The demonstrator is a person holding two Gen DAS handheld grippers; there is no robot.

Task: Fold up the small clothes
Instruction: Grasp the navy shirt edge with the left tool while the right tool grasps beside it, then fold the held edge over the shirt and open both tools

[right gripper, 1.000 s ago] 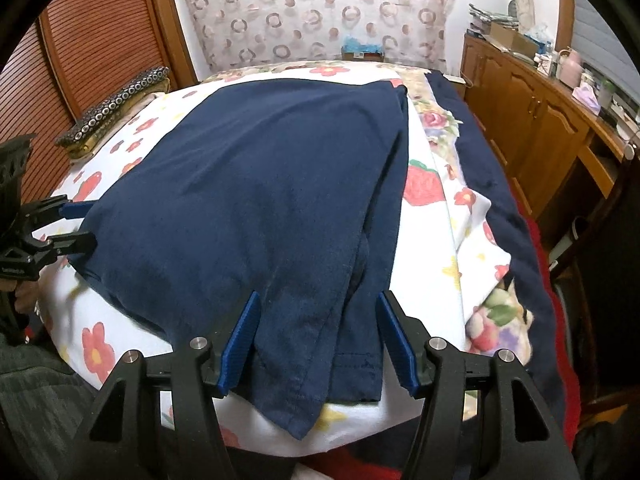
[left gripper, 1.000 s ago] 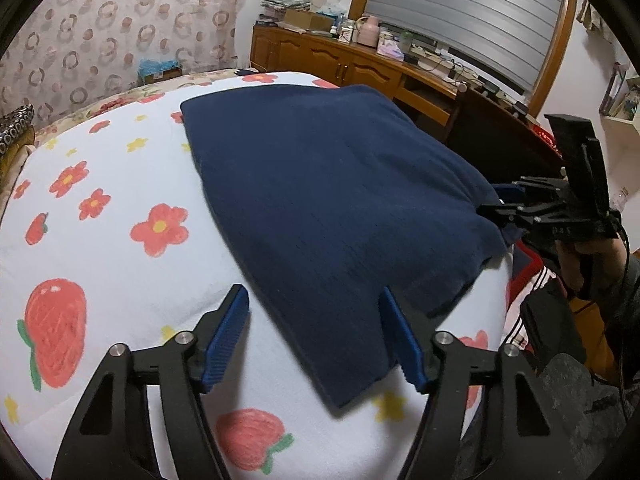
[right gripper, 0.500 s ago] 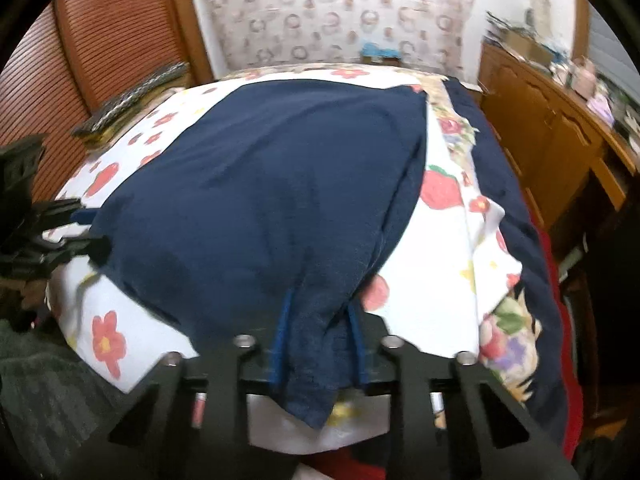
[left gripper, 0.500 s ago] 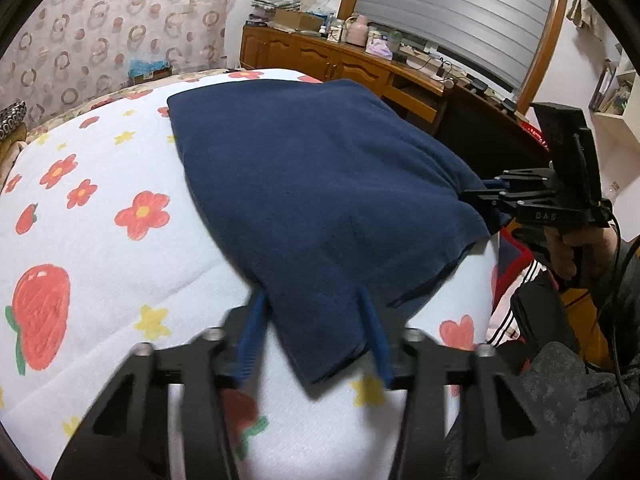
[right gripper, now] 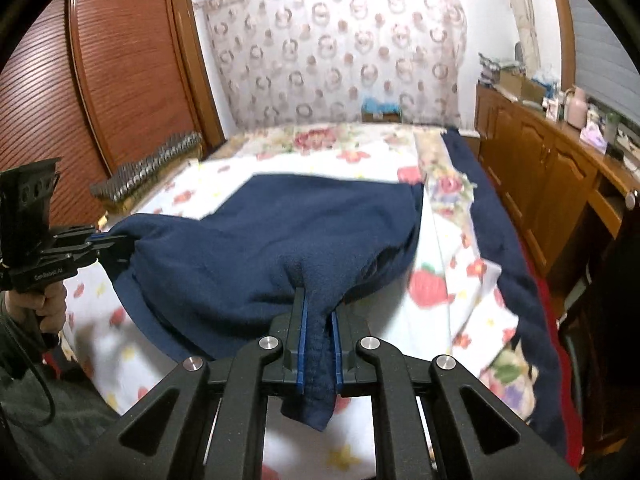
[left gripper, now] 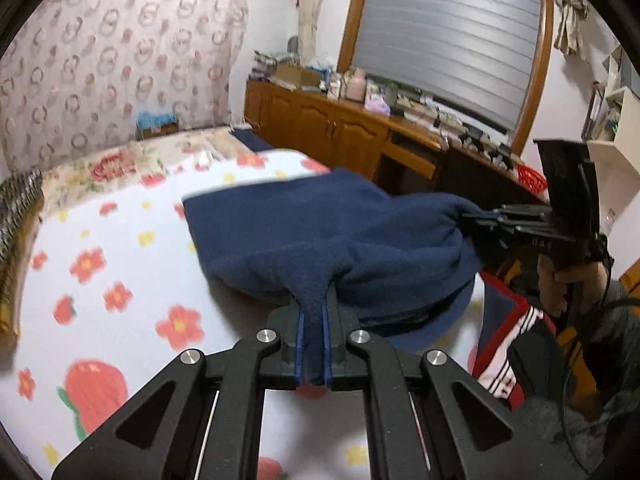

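A navy blue fleece garment [left gripper: 320, 232] lies on the bed, its near edge lifted off the sheet. My left gripper [left gripper: 313, 320] is shut on one near corner of it. My right gripper [right gripper: 318, 320] is shut on the other near corner, and a hemmed flap hangs down between its fingers. The garment [right gripper: 280, 240] sags between the two grippers; its far part rests on the bed. Each gripper shows in the other's view: the right one [left gripper: 472, 216] at the right, the left one [right gripper: 108, 242] at the left.
The bed has a white sheet with red flowers and strawberries [left gripper: 100, 264] and a dark blue blanket [right gripper: 496, 220] along its right side. A wooden cabinet [right gripper: 540, 168] with clutter stands beside the bed. A wardrobe [right gripper: 100, 80] and a beaded pillow [right gripper: 148, 168] are at the left.
Both grippers went from open around the garment's near corners to shut on them. They then lifted the near edge off the bed, so the cloth now bunches and sags.
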